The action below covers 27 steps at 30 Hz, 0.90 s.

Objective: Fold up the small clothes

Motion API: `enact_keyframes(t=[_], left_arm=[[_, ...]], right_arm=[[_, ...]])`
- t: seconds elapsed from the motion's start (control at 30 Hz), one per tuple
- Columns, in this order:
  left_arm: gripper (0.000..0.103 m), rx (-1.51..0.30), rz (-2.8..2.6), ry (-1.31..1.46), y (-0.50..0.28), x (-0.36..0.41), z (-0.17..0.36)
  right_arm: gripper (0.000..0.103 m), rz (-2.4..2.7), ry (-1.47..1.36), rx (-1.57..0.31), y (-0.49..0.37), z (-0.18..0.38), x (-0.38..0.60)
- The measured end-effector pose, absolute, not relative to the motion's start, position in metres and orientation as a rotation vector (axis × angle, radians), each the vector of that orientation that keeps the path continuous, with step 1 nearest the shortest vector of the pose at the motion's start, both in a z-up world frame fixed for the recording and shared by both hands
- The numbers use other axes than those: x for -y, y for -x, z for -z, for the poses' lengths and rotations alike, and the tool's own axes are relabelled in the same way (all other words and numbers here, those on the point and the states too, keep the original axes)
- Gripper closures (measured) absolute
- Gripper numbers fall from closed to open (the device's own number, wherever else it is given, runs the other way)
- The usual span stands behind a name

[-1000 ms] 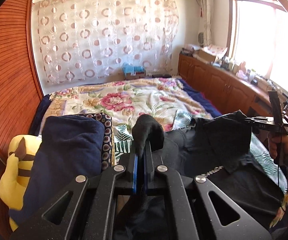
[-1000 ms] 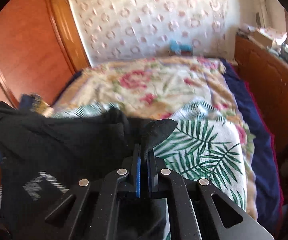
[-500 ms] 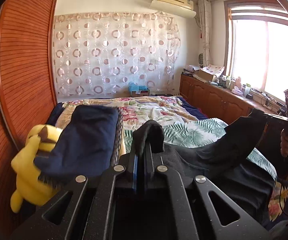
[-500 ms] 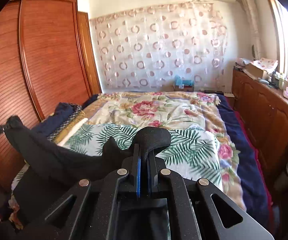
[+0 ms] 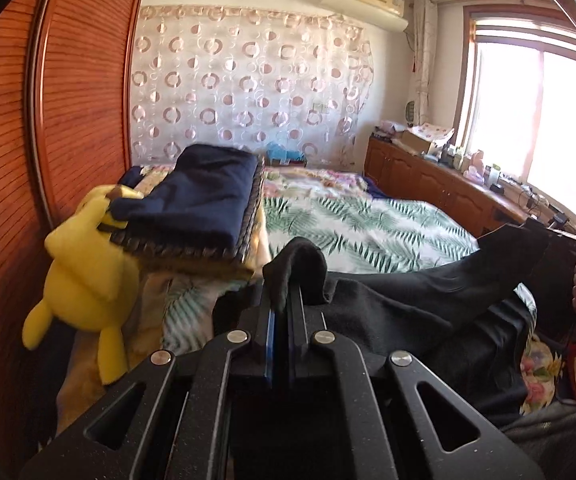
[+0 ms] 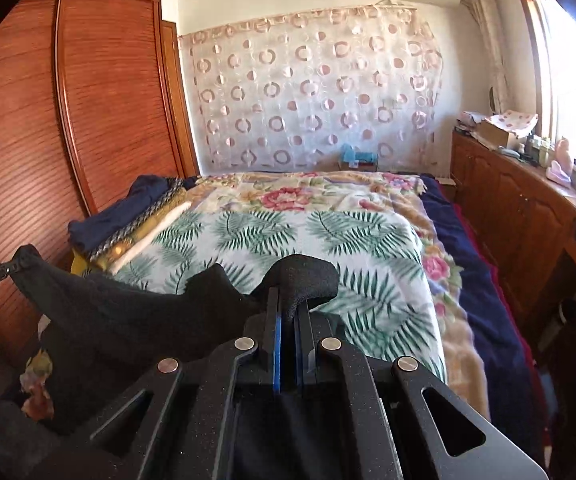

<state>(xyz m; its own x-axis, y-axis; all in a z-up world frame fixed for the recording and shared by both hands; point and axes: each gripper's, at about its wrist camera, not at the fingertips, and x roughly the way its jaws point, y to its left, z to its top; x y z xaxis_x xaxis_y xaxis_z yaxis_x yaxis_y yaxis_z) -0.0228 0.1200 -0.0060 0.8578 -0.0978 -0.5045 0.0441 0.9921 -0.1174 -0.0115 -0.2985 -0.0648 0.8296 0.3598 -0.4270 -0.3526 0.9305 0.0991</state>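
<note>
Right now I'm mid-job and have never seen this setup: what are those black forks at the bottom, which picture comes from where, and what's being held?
Each black fork is a hand-held claw with a camera behind it. One picture looks along the left claw, the other along the right claw. Both are shut on the same black garment, stretched between them above the bed. A folded navy cloth and a yellow plush toy lie at the bed's left side.

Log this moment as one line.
left gripper: shut on black garment | right gripper: shut on it | garment stretched above bed
</note>
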Motion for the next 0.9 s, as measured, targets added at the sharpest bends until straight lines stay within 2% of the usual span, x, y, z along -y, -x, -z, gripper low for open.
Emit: enact_keyframes(t=[0.23,0.37,0.47,0.53,0.57,0.6,0.63,0.7,0.8,0.83,0.9], left_arm=[[0.098,-0.631,0.069,0.077,0.026,-0.118,0.040],[0.090,-0.646,0.038,0.055,0.028,-0.119,0.047],[0.074,-0.627,0.039,0.057,0.030,-0.120,0.043],[0.044,-0.614,0.040,0.070,0.030,-0.123,0.040],[0.038,-0.614,0.039,0.074,0.028,-0.125,0.039],[0.028,-0.613,0.044,0.077,0.026,-0.126,0.038],[0.024,-0.614,0.049,0.077,0.024,-0.127,0.038],[0.023,-0.621,0.048,0.068,0.018,-0.126,0.038],[0.023,-0.634,0.049,0.063,0.011,-0.123,0.043],[0.023,-0.636,0.053,0.064,0.009,-0.122,0.044],[0.023,-0.642,0.054,0.071,0.005,-0.121,0.048]], right_arm=[[0.099,-0.375,0.039,-0.554,0.029,0.071,0.302],[0.099,-0.367,0.082,-0.618,0.018,0.082,0.302],[0.099,-0.360,0.100,-0.629,0.012,0.080,0.300],[0.099,-0.354,0.109,-0.634,0.011,0.076,0.299],[0.098,-0.337,0.128,-0.621,0.012,0.071,0.297],[0.094,-0.339,0.141,-0.608,0.014,0.068,0.297],[0.089,-0.331,0.146,-0.584,0.016,0.060,0.297],[0.084,-0.321,0.141,-0.554,0.016,0.046,0.301],[0.067,-0.308,0.131,-0.510,0.015,0.026,0.306],[0.058,-0.306,0.127,-0.497,0.014,0.020,0.307],[0.052,-0.297,0.121,-0.481,0.011,0.014,0.310]])
